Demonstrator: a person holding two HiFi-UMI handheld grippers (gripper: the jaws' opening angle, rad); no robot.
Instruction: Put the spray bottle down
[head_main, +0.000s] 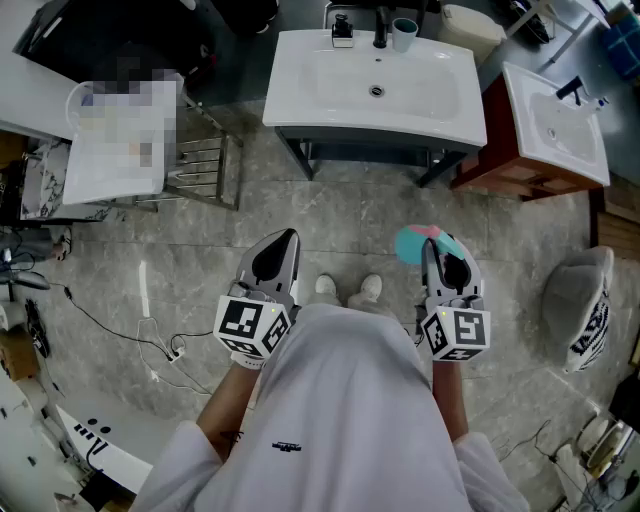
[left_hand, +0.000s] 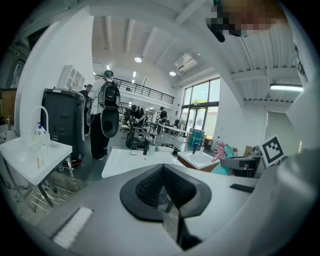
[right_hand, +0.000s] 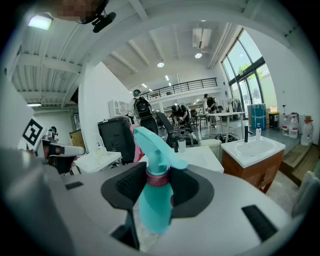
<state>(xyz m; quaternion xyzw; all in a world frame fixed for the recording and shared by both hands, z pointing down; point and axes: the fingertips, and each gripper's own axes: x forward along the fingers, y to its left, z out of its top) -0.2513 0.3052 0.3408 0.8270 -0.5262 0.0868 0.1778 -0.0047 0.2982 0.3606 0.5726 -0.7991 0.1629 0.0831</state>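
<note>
A teal spray bottle (head_main: 413, 243) with a pink collar and pink trigger is held at waist height above the stone floor. My right gripper (head_main: 443, 258) is shut on it. In the right gripper view the spray bottle (right_hand: 154, 200) stands upright between the black pads (right_hand: 125, 186), its nozzle head rising above them. My left gripper (head_main: 281, 246) hangs level with it to the left, shut with nothing in it; in the left gripper view the left gripper (left_hand: 163, 189) shows its ribbed pads pressed together.
A white washbasin counter (head_main: 440, 105) stands straight ahead with a cup and small bottles by the tap. A second basin on a wooden cabinet (head_main: 553, 135) is at the right, a white table (head_main: 115, 150) and metal rack at the left. Cables (head_main: 110, 322) trail over the floor.
</note>
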